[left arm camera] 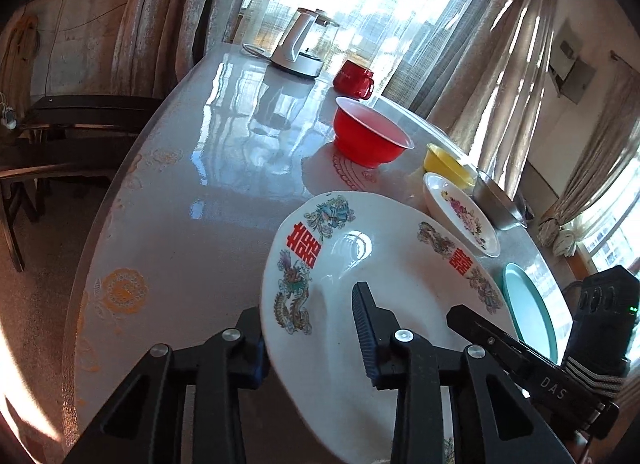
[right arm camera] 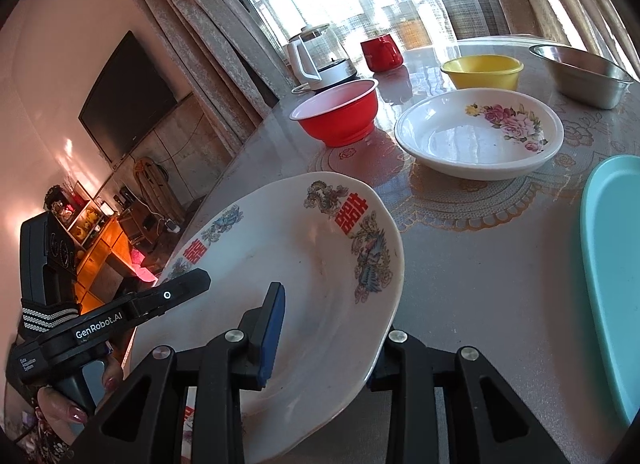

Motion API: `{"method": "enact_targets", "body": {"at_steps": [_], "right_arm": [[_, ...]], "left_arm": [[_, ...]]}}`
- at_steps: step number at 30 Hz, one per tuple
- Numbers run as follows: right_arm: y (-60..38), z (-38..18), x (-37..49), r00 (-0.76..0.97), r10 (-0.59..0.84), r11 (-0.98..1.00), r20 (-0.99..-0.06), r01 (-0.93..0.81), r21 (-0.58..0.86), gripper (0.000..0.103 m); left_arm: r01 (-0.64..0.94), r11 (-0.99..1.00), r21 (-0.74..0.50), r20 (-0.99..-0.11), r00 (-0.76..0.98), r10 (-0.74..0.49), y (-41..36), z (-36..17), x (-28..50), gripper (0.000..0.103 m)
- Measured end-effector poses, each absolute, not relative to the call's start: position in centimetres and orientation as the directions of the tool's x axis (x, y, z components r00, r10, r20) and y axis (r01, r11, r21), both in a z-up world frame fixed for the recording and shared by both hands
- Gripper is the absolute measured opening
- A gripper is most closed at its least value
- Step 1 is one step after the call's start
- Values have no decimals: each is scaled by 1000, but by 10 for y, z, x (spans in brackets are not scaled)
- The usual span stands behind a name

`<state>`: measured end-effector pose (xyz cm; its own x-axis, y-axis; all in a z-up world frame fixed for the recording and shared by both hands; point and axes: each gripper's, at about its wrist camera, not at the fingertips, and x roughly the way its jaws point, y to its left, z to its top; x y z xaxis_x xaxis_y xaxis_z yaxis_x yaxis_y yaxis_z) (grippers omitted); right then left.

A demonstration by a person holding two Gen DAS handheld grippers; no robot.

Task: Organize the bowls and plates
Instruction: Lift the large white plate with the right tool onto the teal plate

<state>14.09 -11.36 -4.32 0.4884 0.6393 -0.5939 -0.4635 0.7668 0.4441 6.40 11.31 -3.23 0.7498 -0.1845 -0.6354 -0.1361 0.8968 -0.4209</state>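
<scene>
A large white plate with dragon, phoenix and red double-happiness prints (left arm camera: 376, 264) (right arm camera: 304, 264) is held tilted above the table. My left gripper (left arm camera: 308, 328) is shut on its left rim, one finger under, one on top. My right gripper (right arm camera: 328, 328) is shut on its right rim in the same way. Each gripper shows in the other's view: the right one in the left wrist view (left arm camera: 532, 360), the left one in the right wrist view (right arm camera: 120, 316). On the table stand a red bowl (left arm camera: 370, 135) (right arm camera: 340, 111), a yellow bowl (left arm camera: 448, 165) (right arm camera: 482, 71), a rose-print dish (left arm camera: 462, 213) (right arm camera: 478, 131), a steel bowl (left arm camera: 498, 201) (right arm camera: 582, 73) and a teal plate (left arm camera: 530, 310) (right arm camera: 614, 264).
A white kettle (left arm camera: 298, 43) (right arm camera: 316, 59) and a red mug (left arm camera: 354, 79) (right arm camera: 382, 51) stand at the table's far edge by the curtained window. The round table (left arm camera: 192, 203) (right arm camera: 480, 264) has a glossy lace-print cover. A dark chair (left arm camera: 60, 131) stands left of it.
</scene>
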Motion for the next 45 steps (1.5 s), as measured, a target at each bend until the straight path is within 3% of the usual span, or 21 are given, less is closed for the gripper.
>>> {"method": "enact_targets", "body": {"at_steps": [3,7,16,26,45], "right_arm": [[-120,-44,143,495,642,766,-586,-444,465,32],[-124,-44,142,511,633,774,-582,-423,472,32],[-144,-40,119,557,598,802,-576,-431,414,28],[-185,-28,101,607,571,819,-552,-381,429,28],[-289,-18,96,728,415,886,-545,-186,426,28]], "left_arm": [[-60,911,-408,-606,764,-221,100,-27,57,34],[-28,951,-308,-646,740,-187,77,-29,57,35],[30,961,-275,-601,774,-196,59,-25,46,34],[127,959,-252,-565,786,-252,19,-13,48,34],[285,922,-262,-586,712,-386,-91,0,106,35]]}}
